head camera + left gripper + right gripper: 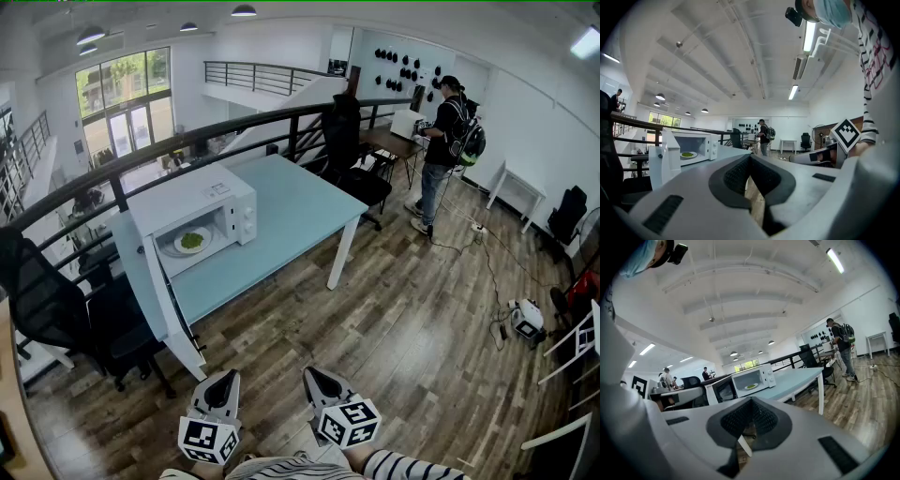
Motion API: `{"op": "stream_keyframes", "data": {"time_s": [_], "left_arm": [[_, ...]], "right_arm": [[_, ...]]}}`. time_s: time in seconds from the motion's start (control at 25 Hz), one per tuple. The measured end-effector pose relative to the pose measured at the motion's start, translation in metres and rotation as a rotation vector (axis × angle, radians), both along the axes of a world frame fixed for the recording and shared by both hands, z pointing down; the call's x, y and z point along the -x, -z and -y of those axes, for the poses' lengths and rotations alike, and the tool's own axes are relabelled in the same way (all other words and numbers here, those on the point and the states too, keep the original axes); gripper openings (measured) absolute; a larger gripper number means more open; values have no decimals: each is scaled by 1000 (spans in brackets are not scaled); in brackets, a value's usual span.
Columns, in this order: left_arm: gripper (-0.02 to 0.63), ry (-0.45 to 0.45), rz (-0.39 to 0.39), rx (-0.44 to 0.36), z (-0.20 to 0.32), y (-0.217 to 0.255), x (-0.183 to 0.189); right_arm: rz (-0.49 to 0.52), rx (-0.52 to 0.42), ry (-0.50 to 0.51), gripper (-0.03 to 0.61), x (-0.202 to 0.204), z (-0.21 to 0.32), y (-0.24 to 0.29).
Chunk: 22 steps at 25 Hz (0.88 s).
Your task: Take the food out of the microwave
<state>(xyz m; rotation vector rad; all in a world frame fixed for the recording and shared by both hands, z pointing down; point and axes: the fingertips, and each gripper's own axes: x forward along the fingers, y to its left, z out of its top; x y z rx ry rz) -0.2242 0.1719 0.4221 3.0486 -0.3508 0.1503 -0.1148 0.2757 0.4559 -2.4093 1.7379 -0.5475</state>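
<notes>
A white microwave (202, 208) stands on the light blue table (300, 211) with its door (169, 300) swung wide open. Inside it lies a white plate with green food (191, 241). The same plate of food (687, 154) shows far off in the left gripper view, and the food (751, 386) in the right gripper view. My left gripper (221, 386) and right gripper (321, 382) hang over the wooden floor, well short of the table. Both are shut and hold nothing.
Black office chairs (47, 309) stand left of the table, and a black railing (187, 141) runs behind it. A person with a backpack (448, 141) stands at a far desk. Cables and a small device (527, 319) lie on the floor at right.
</notes>
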Motion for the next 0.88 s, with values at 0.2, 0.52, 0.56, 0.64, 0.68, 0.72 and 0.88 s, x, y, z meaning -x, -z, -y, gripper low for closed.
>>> {"op": "stream_keyframes", "data": {"time_s": [0.2, 0.52, 0.56, 0.64, 0.68, 0.72, 0.88], "left_arm": [[21, 56, -13, 17, -7, -5, -10], [24, 95, -42, 43, -32, -16, -27], [25, 97, -40, 48, -36, -18, -28], [25, 97, -32, 59, -42, -21, -31], [29, 94, -27, 64, -45, -23, -32], [59, 90, -20, 72, -48, -25, -33], [202, 72, 11, 103, -53, -36, -41]], "right_arm": [[-7, -6, 31, 26, -14, -9, -3], [0, -50, 120, 29, -29, -16, -7], [5, -57, 129, 29, -31, -17, -8], [20, -75, 139, 31, -35, -20, -7], [30, -86, 139, 31, -37, -21, -6], [38, -96, 138, 32, -39, -23, -6], [68, -118, 147, 173, -45, -23, -8]]}}
